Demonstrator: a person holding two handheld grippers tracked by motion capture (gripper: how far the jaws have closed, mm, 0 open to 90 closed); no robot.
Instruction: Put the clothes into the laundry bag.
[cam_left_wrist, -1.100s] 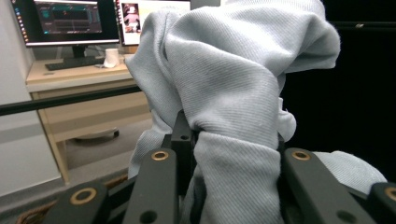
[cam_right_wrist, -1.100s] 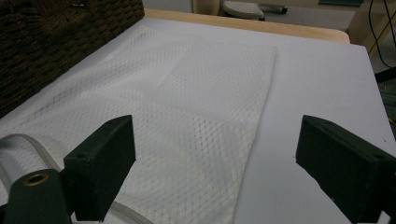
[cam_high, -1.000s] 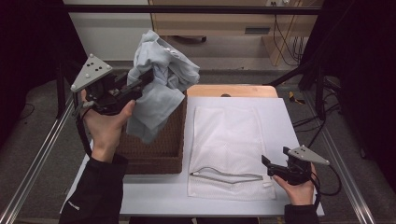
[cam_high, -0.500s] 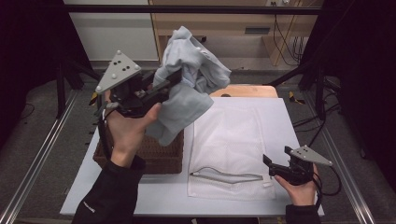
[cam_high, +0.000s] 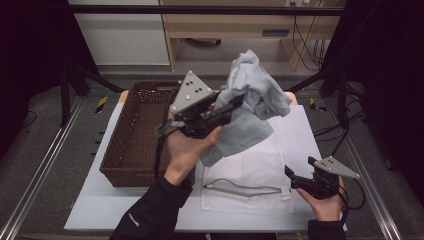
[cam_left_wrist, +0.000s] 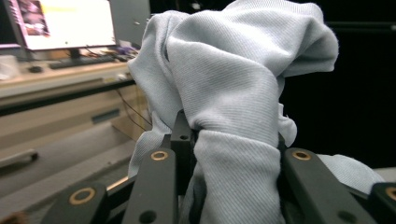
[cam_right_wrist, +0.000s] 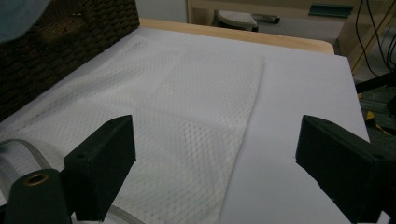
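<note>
My left gripper (cam_high: 235, 104) is shut on a bunched pale blue-grey cloth (cam_high: 252, 102) and holds it in the air over the left part of a white mesh bag (cam_high: 265, 165). In the left gripper view the cloth (cam_left_wrist: 238, 84) bulges up between the two black jaws and hides what lies beyond. The mesh bag lies flat on the white table (cam_high: 100, 205), its zipper opening (cam_high: 240, 189) at the near edge. My right gripper (cam_high: 291, 176) rests low at the bag's near right corner; its jaws stand wide apart over the mesh (cam_right_wrist: 187, 107), with nothing between them.
A brown wicker basket (cam_high: 132, 135) stands on the left of the table, its corner (cam_right_wrist: 56, 42) in the right gripper view. A wooden desk and cables lie beyond the far edge. Metal rails run along both sides of the table.
The left gripper has carried the cloth rightward, from above the basket to above the mesh bag. The right gripper has stayed where it was.
</note>
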